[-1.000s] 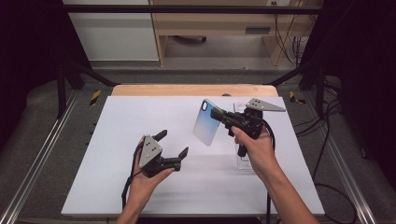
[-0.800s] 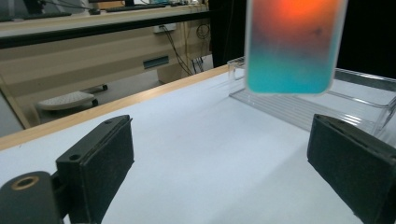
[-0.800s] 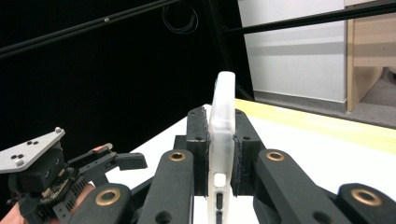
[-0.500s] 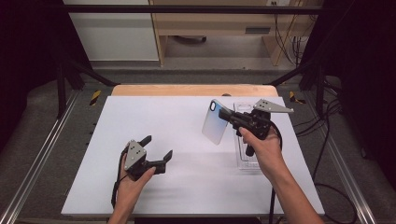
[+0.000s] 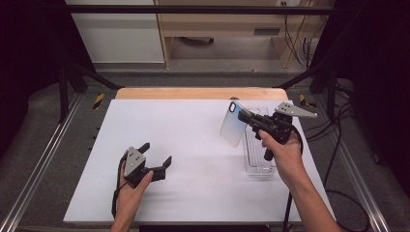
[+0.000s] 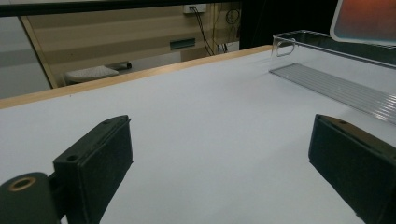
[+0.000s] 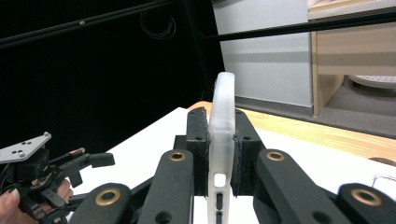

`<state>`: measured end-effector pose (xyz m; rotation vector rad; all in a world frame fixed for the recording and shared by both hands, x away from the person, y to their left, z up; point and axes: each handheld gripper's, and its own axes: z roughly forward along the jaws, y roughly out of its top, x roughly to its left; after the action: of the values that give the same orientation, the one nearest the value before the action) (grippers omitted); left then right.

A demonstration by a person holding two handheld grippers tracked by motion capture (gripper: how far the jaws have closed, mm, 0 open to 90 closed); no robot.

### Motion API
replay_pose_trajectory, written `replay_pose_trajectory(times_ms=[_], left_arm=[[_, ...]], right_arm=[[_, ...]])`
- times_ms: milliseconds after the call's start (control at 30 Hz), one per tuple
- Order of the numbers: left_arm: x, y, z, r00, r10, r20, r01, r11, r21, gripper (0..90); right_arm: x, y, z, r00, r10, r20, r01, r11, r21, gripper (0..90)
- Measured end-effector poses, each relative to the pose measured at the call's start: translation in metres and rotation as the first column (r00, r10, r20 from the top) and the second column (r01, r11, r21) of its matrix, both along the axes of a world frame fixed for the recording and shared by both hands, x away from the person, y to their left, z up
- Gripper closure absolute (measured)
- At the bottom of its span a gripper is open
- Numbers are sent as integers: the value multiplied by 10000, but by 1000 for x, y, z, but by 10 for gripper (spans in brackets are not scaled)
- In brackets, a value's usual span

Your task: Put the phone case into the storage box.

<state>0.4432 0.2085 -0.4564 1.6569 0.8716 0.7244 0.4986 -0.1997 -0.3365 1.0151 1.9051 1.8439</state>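
Two claws: R claw [image 5: 243, 116] clamps phone case [image 5: 233, 124] upright over clear tray [image 5: 260, 164]; L claw [image 5: 155, 155] at 8 o'clock, agape, empty, jaws just widened.

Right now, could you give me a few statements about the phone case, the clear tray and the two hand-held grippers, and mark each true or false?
1. The right hand-held gripper is clamped on the phone case. True.
2. The phone case lies flat inside the clear tray. False: it is held up in the air, above the tray's left edge.
3. The left hand-held gripper holds nothing. True: its jaws stand apart over the bare white table, having just been opening.
4. The clear tray sits on the left half of the table. False: it sits near the right edge.
5. The left hand-held gripper touches the tray. False: it is well apart from it.
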Motion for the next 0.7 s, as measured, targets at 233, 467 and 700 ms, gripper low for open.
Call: replay_pose_trajectory(times_ms=[233,467,700], left_arm=[[0,1,-1,10000,29,-19,-29,10000,30,57],[0,0,-2,10000,16,-45,-15,9999,115,57],[0,0,-2,10000,36,-42,-36,9999,129,57]], right_arm=[[0,-7,3,9987,-495,143,494,9987,82,808],[3,-19,10,9942,-1028,322,1026,9947,85,808],[6,-30,14,9929,-1146,330,1151,9933,-118,808]])
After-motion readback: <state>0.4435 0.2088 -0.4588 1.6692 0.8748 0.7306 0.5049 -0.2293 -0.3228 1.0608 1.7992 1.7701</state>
